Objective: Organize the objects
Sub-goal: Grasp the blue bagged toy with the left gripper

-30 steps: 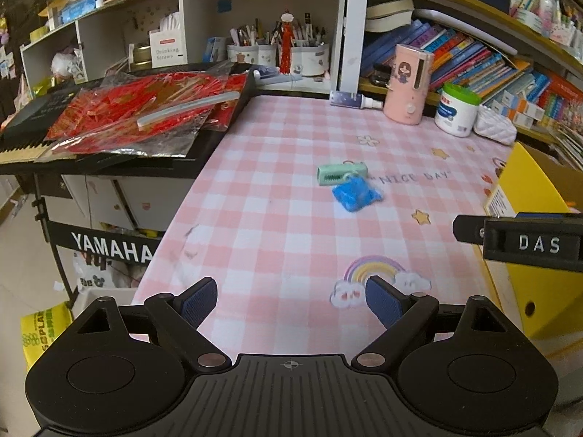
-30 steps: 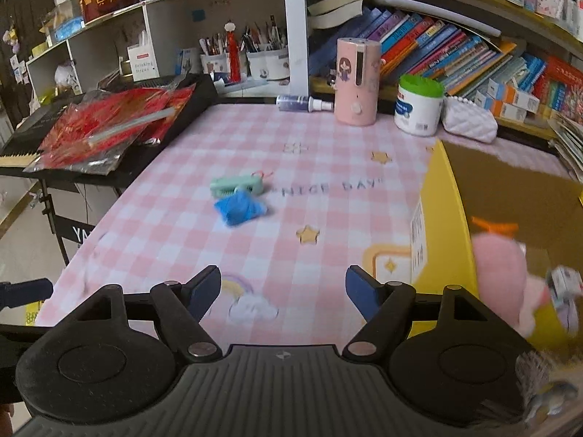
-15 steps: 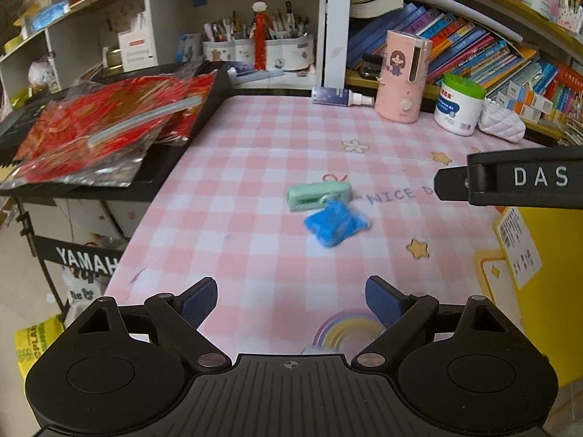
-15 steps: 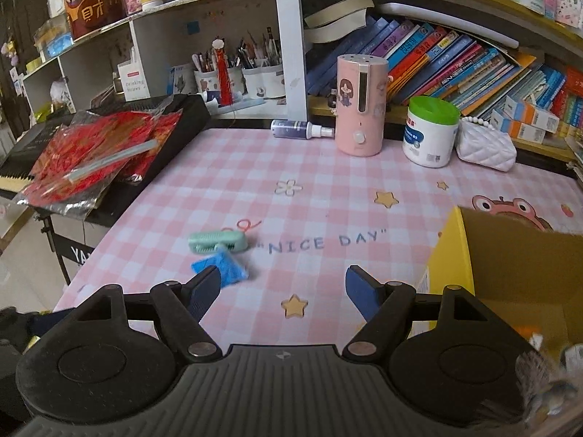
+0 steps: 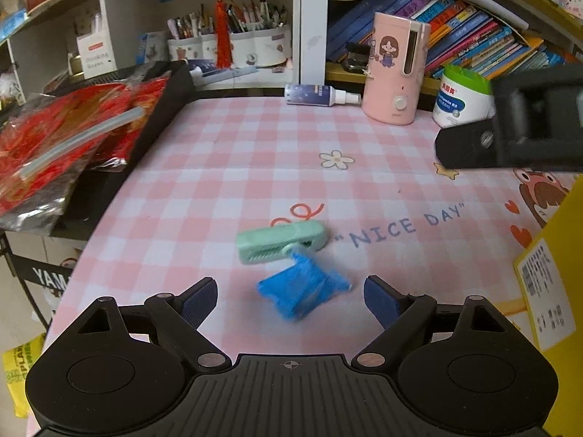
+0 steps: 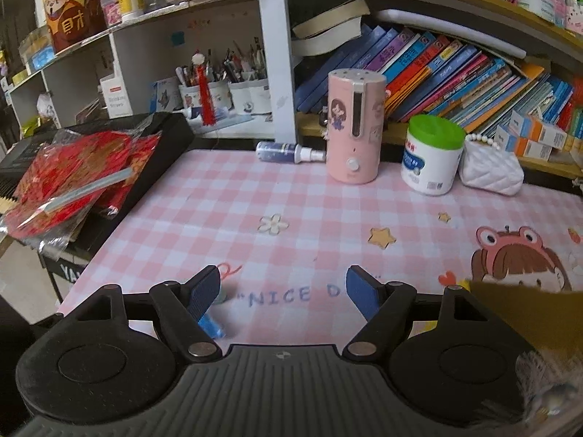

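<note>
At the far edge of my pink checked tablecloth (image 6: 226,204): pink humidifier (image 6: 355,129) upright, spray bottle (image 6: 288,153) lying just left of it, green-lidded white jar (image 6: 431,154) to its right, white quilted purse (image 6: 490,169) beside that. Red foil packets (image 6: 76,178) at left. Leaning books (image 6: 455,80) upper right, pen cups (image 6: 226,94) upper middle.

A pink-checked worktop (image 6: 291,196) backs onto white shelving (image 6: 271,54) — crammed with books (image 6: 437,73) and pen pots (image 6: 233,94) — beside a black keyboard (image 6: 22,160).
</note>
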`<action>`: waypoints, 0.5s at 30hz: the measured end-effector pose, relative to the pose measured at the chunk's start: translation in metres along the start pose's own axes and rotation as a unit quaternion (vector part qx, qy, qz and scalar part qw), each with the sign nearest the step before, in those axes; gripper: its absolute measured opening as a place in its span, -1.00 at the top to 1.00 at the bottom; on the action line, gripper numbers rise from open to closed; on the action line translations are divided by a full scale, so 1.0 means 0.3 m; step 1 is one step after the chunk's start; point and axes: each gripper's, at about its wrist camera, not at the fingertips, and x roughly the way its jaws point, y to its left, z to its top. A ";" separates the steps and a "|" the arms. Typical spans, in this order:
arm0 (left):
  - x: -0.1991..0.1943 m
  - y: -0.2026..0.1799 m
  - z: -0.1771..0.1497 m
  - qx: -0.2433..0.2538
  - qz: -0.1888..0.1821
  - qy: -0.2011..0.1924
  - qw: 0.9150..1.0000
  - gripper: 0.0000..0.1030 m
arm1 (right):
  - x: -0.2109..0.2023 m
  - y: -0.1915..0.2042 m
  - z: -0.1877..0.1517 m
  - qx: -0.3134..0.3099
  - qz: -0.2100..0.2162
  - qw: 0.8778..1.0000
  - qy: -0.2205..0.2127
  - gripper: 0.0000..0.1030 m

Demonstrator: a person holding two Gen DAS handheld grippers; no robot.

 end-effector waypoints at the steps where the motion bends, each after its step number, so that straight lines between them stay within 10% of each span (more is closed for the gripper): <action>1: 0.013 -0.005 0.002 0.002 0.001 0.002 1.000 -0.72 | 0.003 -0.005 0.006 -0.001 -0.003 1.000 -0.003 -0.46; 15: 0.068 -0.001 -0.004 0.012 -0.007 0.004 1.000 0.03 | 0.057 -0.020 0.014 -0.001 0.000 1.000 0.016 -0.46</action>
